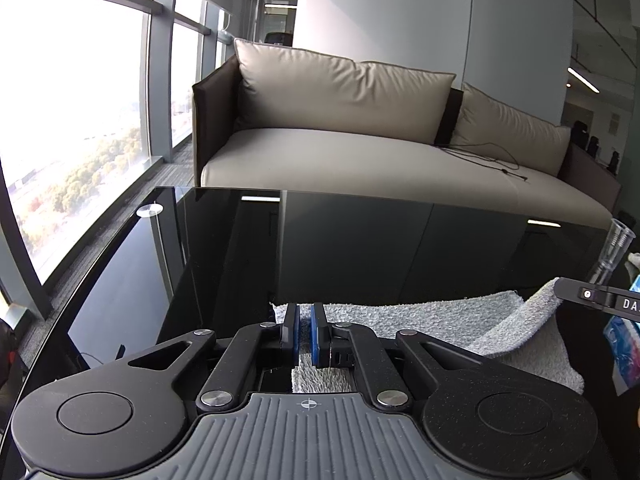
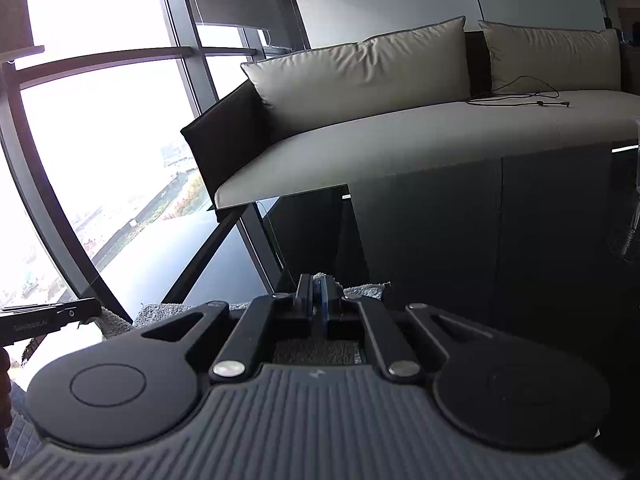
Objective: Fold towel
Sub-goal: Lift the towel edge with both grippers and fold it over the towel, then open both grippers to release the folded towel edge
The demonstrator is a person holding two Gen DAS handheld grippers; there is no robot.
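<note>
A grey terry towel [image 1: 420, 318] lies on the black glass table [image 1: 280, 248], near its front edge. My left gripper [image 1: 305, 320] sits over the towel's left end with its blue pads a small gap apart; towel shows in that gap and under the jaws. My right gripper [image 2: 319, 294] is shut on a raised edge of the towel [image 2: 366, 290], its pads pressed together. In the left wrist view the right gripper's finger [image 1: 592, 296] holds the towel's right end lifted. The left gripper's finger [image 2: 48, 318] shows at the left of the right wrist view.
A beige sofa [image 1: 360, 152] with cushions and a black cable stands behind the table. A clear plastic cup [image 1: 614, 252] and a blue packet [image 1: 624, 344] are at the table's right. Large windows [image 1: 72, 120] run along the left.
</note>
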